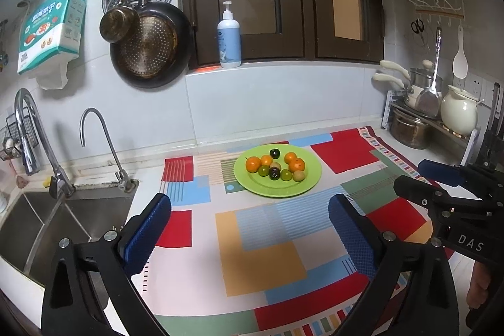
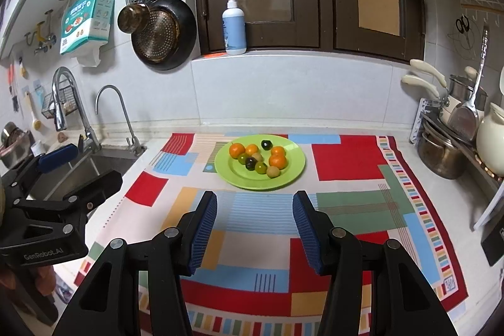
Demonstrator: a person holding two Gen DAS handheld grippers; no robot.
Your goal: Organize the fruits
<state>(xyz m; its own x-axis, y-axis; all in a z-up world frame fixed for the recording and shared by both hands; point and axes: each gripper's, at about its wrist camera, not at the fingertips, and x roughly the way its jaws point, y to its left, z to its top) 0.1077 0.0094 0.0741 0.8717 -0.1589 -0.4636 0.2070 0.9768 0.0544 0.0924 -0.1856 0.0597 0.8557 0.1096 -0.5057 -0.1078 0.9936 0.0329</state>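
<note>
Item: fruits (image 2: 258,159), clustered on green plate (image 2: 294,169), lying straight ahead of and beyond both grippers, untouched. Right gripper (image 2: 255,229), jaws apart, empty, is sitting nearer. Left gripper (image 1: 250,229), spread wide, empty, is facing it slightly rightward.

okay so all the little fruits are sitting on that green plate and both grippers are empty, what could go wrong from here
1. The fruits lie packed together on the green plate; reaching for one could nudge its round neighbours and set them rolling off.
2. The plate sits on a loose-looking patterned cloth; dragging could shift it.
3. The left gripper and right gripper, both open and empty, face the same plate and could collide.
</note>
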